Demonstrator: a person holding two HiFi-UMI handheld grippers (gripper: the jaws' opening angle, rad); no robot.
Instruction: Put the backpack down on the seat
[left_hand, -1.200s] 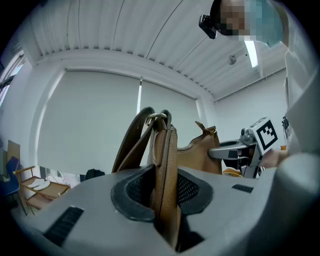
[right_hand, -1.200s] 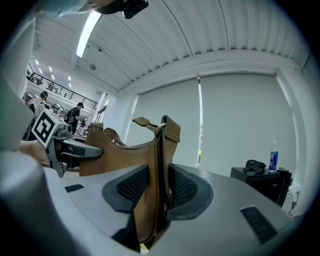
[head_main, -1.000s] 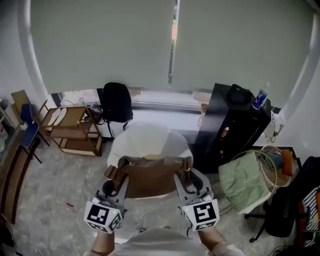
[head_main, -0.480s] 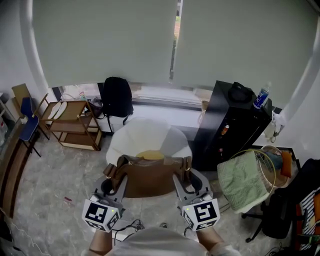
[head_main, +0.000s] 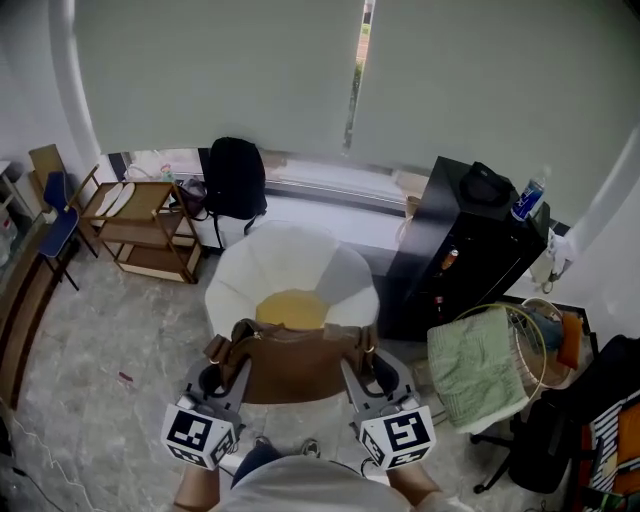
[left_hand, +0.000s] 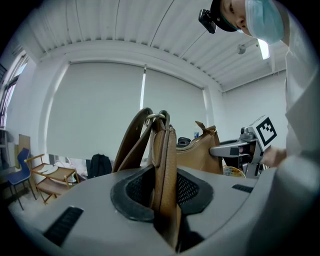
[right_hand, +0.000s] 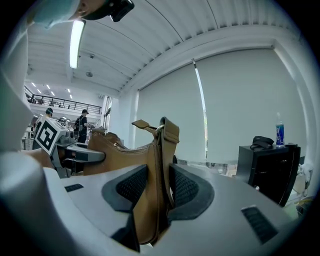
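Brown backpack (head_main: 300, 362) held up before the seat (head_main: 292, 270).
The left tongs (head_main: 233, 352) and right tongs (head_main: 357, 352) each clamp an end, so it hangs upright for lowering.

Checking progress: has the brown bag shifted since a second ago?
Yes. The brown bag now sits lower in view against the white chair, uncovering its yellow cushion.

The backpack (head_main: 297, 362) is hanging at lower centre between the left gripper (head_main: 233, 360) and the right gripper (head_main: 357, 360), overlapping the lower edge of the seat (head_main: 290, 285). The cabinet (head_main: 458, 250) is standing right of the seat, and the shelf rack (head_main: 140, 240) is sitting at centre left.
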